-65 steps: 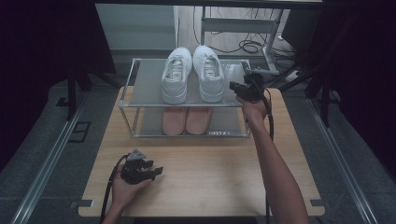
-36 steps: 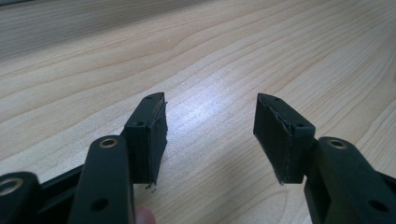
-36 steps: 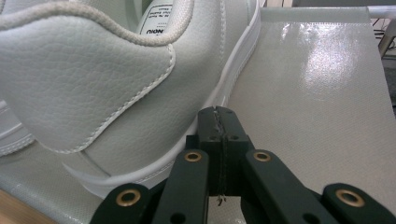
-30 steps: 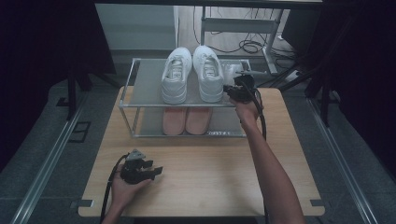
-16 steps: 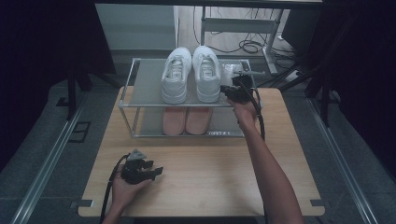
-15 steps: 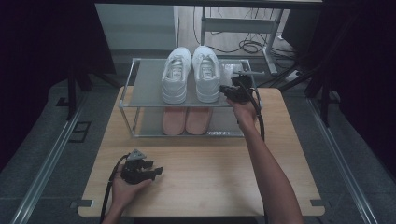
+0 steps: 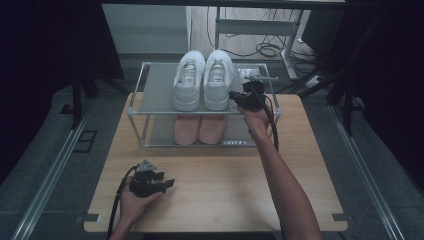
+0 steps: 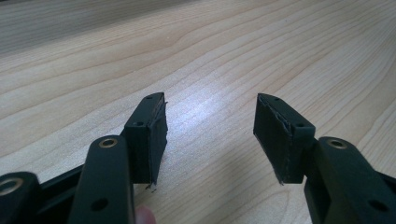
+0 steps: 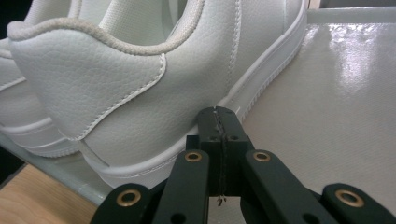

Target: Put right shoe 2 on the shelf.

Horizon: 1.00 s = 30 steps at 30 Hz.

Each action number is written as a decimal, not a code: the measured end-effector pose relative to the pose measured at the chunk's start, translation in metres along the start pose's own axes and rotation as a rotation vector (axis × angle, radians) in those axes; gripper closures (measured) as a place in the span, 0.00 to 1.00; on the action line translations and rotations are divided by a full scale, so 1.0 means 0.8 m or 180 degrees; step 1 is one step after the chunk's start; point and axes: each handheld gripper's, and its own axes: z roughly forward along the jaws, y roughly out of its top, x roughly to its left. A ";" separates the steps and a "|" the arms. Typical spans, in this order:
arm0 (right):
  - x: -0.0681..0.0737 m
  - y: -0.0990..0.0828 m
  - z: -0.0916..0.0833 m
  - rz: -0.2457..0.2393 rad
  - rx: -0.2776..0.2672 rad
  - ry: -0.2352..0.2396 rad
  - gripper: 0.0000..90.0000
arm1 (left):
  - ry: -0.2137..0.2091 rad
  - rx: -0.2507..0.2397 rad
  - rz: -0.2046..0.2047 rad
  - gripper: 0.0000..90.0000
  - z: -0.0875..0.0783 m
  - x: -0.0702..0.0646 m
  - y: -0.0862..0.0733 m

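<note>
Your right gripper (image 7: pixel 234 95) sits at the upper centre of the high view, jaws fully closed with nothing between them, tip pressed against the outer sole edge of the right-hand white sneaker (image 9: pixel 140 70) near its heel. That sneaker stands on the top shelf of the shoe rack (image 7: pixel 150 90), just beside its mate (image 7: pixel 188 80); a pink pair (image 7: pixel 199 128) occupies the lower shelf. The step appears to be a sideways nudge to align the pair. Push low, on the sole, not the upper, so the shoe slides rather than tips. Keep your left gripper (image 8: pixel 210 135), jaws apart and empty, on the wooden table (image 7: pixel 225 190) at lower left.
</note>
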 end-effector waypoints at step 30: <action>0.011 0.000 0.007 -0.0032 -0.0018 0.0059 1.00 | 0.0006 -0.0033 -0.0009 0.50 -0.004 0.003 0.000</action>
